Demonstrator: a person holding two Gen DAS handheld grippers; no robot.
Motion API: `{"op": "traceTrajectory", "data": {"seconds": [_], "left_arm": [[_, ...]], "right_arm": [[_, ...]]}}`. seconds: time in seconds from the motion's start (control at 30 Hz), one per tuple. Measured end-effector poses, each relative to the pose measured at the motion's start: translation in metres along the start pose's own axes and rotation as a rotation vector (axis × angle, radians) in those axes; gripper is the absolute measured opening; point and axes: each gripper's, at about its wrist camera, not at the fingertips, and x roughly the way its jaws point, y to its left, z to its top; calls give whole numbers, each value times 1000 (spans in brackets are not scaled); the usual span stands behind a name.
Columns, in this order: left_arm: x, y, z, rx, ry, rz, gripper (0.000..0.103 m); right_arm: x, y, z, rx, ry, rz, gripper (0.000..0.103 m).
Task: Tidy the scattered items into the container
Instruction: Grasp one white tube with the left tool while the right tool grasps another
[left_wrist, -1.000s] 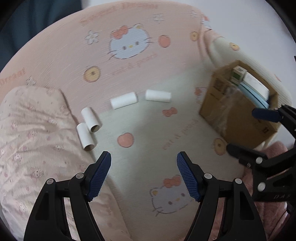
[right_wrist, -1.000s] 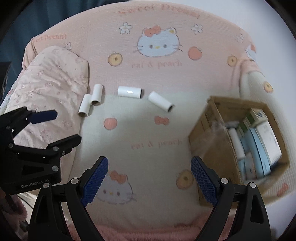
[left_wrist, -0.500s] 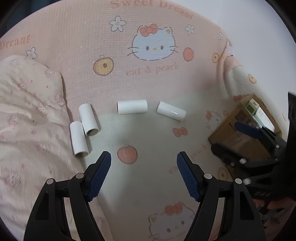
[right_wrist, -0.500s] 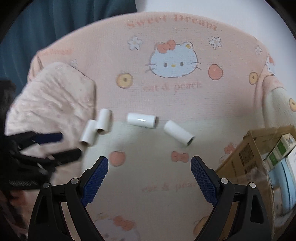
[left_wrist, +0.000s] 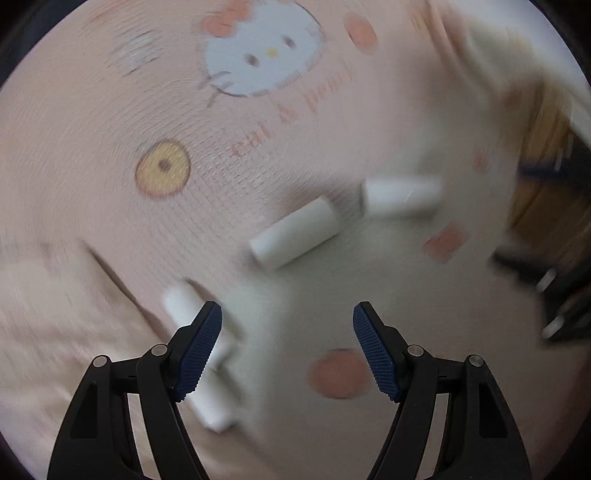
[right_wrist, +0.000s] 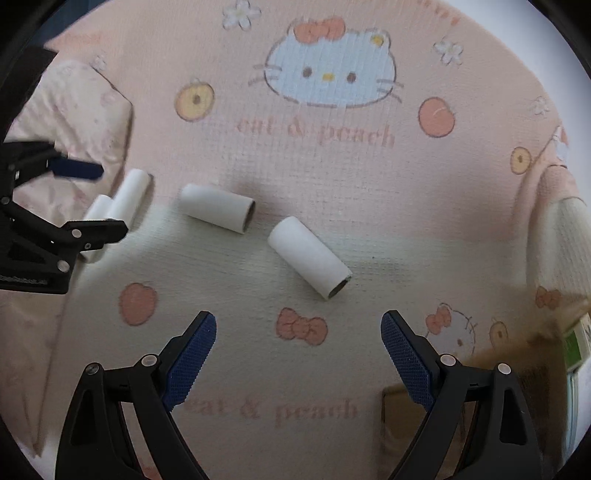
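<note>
Several white cardboard tubes lie on a pink cartoon-cat blanket. In the right wrist view one tube (right_wrist: 309, 257) lies just ahead of my open right gripper (right_wrist: 298, 334), another (right_wrist: 217, 208) lies further left, and a touching pair (right_wrist: 125, 199) lies by the pillow. My left gripper (right_wrist: 88, 199) hovers open over that pair. The left wrist view is blurred: my open left gripper (left_wrist: 287, 325) has one tube (left_wrist: 212, 387) behind its left finger and two tubes (left_wrist: 295, 232) (left_wrist: 400, 194) ahead. The cardboard box (right_wrist: 554, 347) is at the right edge.
A pink floral pillow (right_wrist: 70, 122) lies at the left, beside the tube pair. The box holds packets and shows blurred at the right of the left wrist view (left_wrist: 546, 177), with the right gripper in front of it.
Both grippers have moved forward and down toward the tubes. The left one has closed in on the pair by the pillow, the right one on the rightmost tube. Both stay open.
</note>
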Motion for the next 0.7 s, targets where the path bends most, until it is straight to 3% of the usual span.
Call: {"op": "traceTrajectory", "data": {"seconds": [0.07, 0.13, 0.3, 0.43, 0.57, 0.7], "left_arm": [[13, -10, 7, 158, -26, 45, 77], [30, -14, 14, 253, -28, 49, 77], [59, -7, 30, 294, -9, 8, 77], [84, -13, 39, 415, 6, 49, 77], [116, -26, 39, 594, 63, 92, 77], [140, -28, 45, 618, 124, 74, 77]], "right_arm": [[19, 0, 8, -25, 41, -16, 90], [35, -1, 15, -41, 97, -32, 90], [56, 1, 32, -99, 92, -22, 90], [86, 0, 40, -152, 140, -72, 90], [103, -8, 47, -143, 153, -28, 90], [118, -15, 48, -131, 198, 28, 90]]}}
